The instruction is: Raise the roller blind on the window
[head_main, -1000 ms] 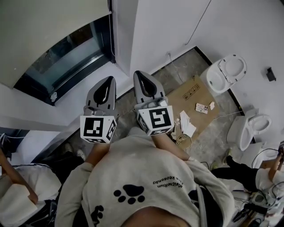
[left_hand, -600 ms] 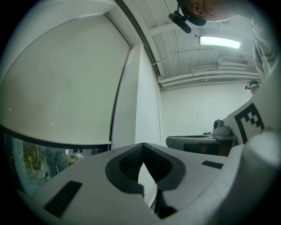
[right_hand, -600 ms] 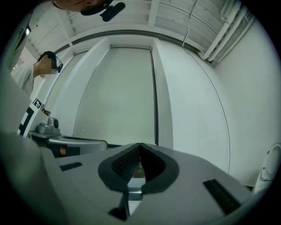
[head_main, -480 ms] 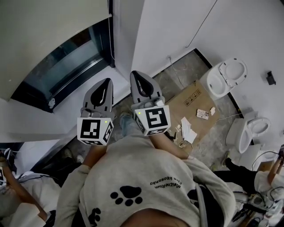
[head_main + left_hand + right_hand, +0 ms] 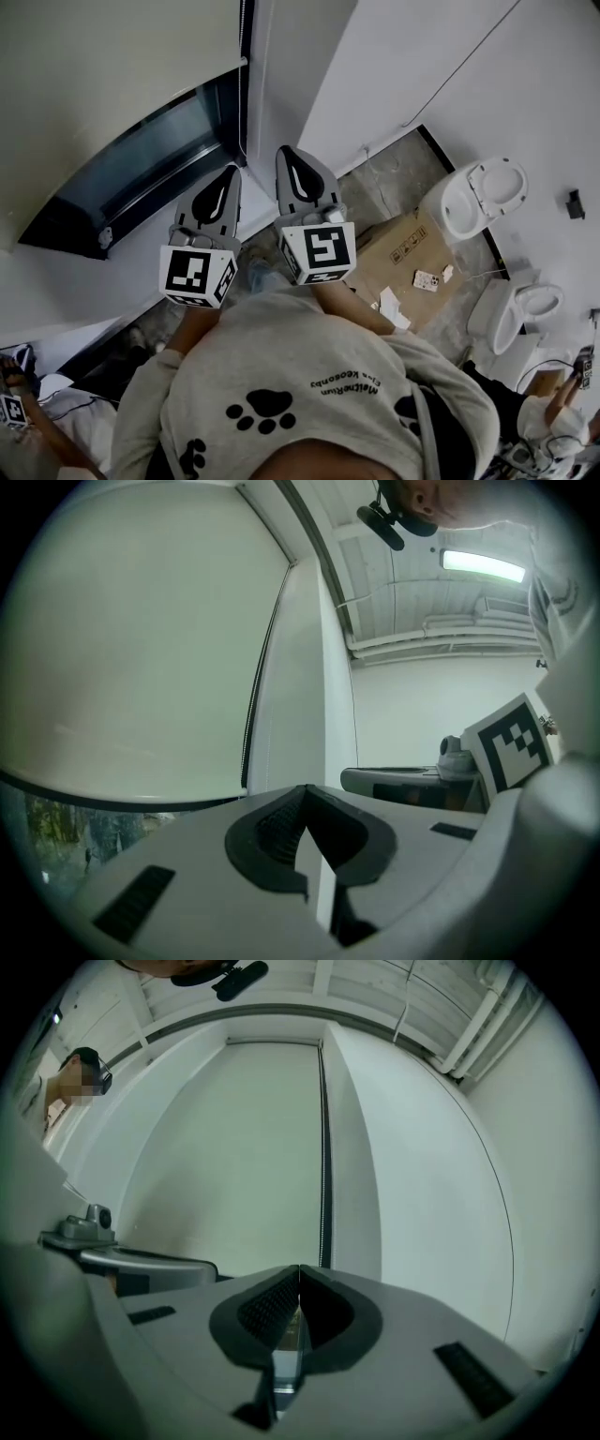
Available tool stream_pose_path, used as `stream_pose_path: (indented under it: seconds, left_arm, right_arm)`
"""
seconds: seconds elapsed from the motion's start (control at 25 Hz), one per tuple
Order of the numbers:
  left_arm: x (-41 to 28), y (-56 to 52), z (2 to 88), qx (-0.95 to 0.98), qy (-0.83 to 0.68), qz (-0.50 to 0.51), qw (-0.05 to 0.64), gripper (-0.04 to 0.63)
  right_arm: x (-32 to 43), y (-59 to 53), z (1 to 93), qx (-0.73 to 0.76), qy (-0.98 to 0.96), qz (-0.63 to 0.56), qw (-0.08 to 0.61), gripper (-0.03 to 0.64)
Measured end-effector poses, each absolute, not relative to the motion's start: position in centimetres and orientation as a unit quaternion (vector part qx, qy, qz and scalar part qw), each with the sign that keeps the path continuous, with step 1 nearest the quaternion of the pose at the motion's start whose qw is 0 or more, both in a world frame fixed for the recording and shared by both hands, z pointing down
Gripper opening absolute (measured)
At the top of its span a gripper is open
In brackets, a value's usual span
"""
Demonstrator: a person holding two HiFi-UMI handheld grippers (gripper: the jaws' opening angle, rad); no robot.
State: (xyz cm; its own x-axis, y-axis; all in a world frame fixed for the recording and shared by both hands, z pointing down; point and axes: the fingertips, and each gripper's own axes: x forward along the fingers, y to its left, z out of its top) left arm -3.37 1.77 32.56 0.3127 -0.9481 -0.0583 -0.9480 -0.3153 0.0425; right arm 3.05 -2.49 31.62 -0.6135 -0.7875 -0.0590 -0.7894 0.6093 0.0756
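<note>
The roller blind [image 5: 103, 84] fills the upper left of the head view, its bottom bar partway down the window [image 5: 141, 178], with dark glass showing below it. Its bead chain [image 5: 246, 37] hangs along the blind's right edge at top centre. The left gripper [image 5: 228, 172] and right gripper [image 5: 287, 152] sit side by side mid-frame, both clenched on nothing and apart from the chain — in the right gripper view it runs straight up above the closed tips.
</note>
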Motion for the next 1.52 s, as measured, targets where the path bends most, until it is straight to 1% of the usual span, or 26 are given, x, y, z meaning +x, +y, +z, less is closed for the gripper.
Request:
stream_pose_path:
  seconds: [0.24, 0.44, 0.88, 1.12, 1.16, 1.2, 1.24, 1.28, 1.52]
  left_arm:
    - [-4.3, -5.5, 32.0, 0.815, -0.578, -0.034, -0.002, 0.008]
    - [-4.9, -9.6, 31.7, 0.817, -0.575, -0.04, -0.001, 0.008]
    - [-5.0, -14.8, 31.9, 0.85, -0.525, -0.025, 0.009, 0.009]
    - [-4.5, -16.8, 31.8, 0.874, -0.485, -0.013, 0.016, 0.011]
    - [-4.5, -17.2, 31.8, 0.877, -0.479, -0.012, 0.017, 0.014]
    - [-4.6, -17.6, 31.8, 0.88, -0.474, -0.012, 0.017, 0.051]
    - [-4.6, -18.0, 31.8, 0.883, -0.468, -0.011, 0.018, 0.112]
    - [-4.7, -18.3, 31.9, 0.886, -0.464, -0.011, 0.02, 0.132]
    - [-4.5, -19.9, 32.2, 0.897, -0.442, -0.002, 0.024, 0.131]
  right_arm:
    - [1.0, -9.3, 31.6, -0.437, 0.898, 0.048, 0.002, 0.011]
    - [-0.3, -12.6, 31.4, -0.424, 0.904, 0.048, 0.007, 0.011]
    - [-1.6, -14.9, 32.5, -0.432, 0.901, 0.038, -0.004, 0.011]
    - [-0.9, -15.4, 32.6, -0.457, 0.889, 0.028, -0.005, 0.011]
    - [-0.8, -15.4, 32.6, -0.461, 0.887, 0.029, -0.006, 0.011]
    - [-0.8, -15.4, 32.7, -0.463, 0.886, 0.031, -0.008, 0.011]
    - [-0.8, -15.4, 32.7, -0.466, 0.884, 0.03, -0.01, 0.011]
    - [-0.8, -15.4, 32.7, -0.468, 0.883, 0.029, -0.01, 0.011]
    - [-0.6, -15.4, 32.4, -0.486, 0.874, 0.026, -0.002, 0.011]
